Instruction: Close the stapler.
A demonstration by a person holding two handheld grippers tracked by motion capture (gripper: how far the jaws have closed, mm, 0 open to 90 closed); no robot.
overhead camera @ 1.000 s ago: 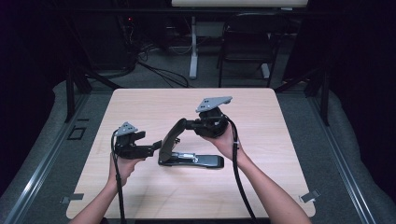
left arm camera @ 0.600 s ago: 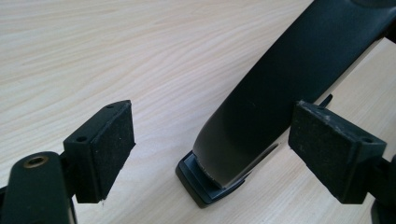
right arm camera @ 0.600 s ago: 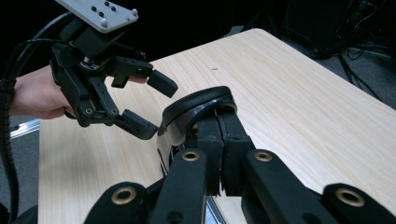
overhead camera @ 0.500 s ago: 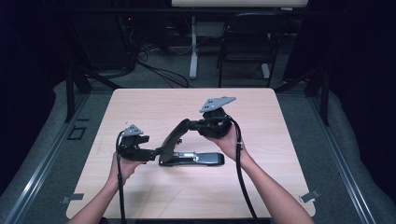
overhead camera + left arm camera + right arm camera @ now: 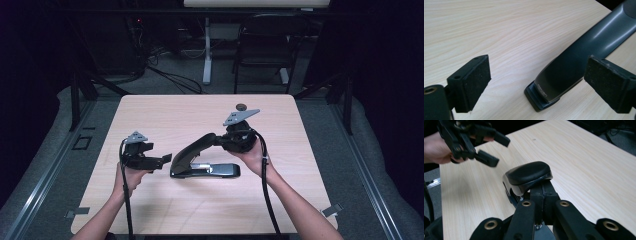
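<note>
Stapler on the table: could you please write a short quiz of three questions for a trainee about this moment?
1. True or false: the top arm of the stapler lies flat on its base.
2. How do the jaws of the left tool stand? A: open, the pads pressing on nothing. B: shut on the stapler. C: shut on a cable.
3. Which tool is at the raised end of the top arm?

Key
1. False: it slopes up from the base.
2. A; the jaws have just been opening.
3. The right tool, with its jaws closed.
</note>
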